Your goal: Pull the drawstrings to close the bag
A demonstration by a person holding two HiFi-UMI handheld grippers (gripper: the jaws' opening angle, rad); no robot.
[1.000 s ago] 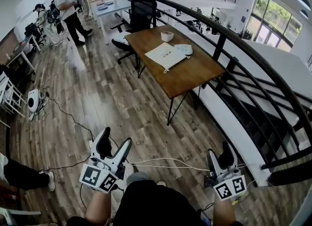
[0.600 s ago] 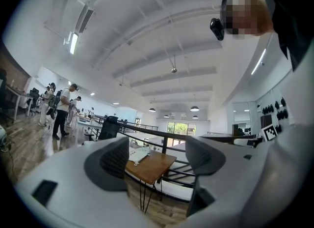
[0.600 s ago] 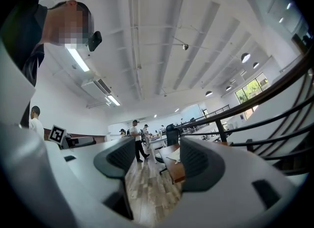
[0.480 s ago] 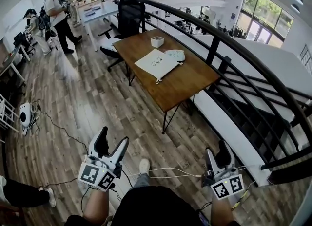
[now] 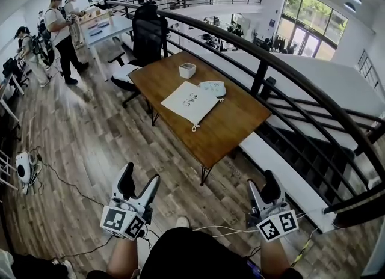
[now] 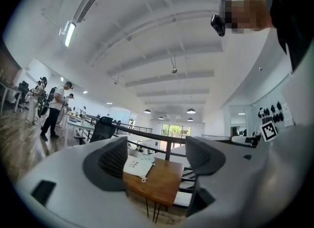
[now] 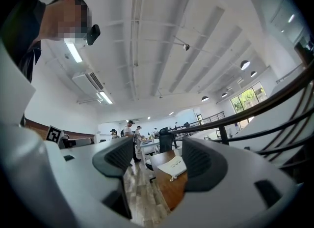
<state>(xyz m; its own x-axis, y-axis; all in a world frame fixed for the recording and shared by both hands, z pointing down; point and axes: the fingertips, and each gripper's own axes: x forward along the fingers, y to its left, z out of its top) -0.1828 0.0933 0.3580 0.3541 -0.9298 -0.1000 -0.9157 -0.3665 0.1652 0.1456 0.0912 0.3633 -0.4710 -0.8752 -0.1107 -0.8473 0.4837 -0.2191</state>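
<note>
A white drawstring bag (image 5: 190,101) lies flat on a brown wooden table (image 5: 231,121), its cord ends trailing toward the table's near edge. The bag also shows small and far off between the jaws in the left gripper view (image 6: 137,166) and the right gripper view (image 7: 171,165). My left gripper (image 5: 137,183) is held low at the bottom left of the head view, well short of the table, open and empty. My right gripper (image 5: 260,185) is at the bottom right, also short of the table; its jaws have just been opening a little, with nothing between them.
A small white box (image 5: 187,70) and a pale cloth item (image 5: 213,88) sit on the table beside the bag. A black railing (image 5: 264,61) runs along the table's right side. A black office chair (image 5: 147,37) stands behind it. People stand at the far left (image 5: 60,28). Cables (image 5: 57,178) lie on the wooden floor.
The table and bag have come closer and lower in the head view as I walk toward them. Both grippers stay low in front of me, open throughout.
</note>
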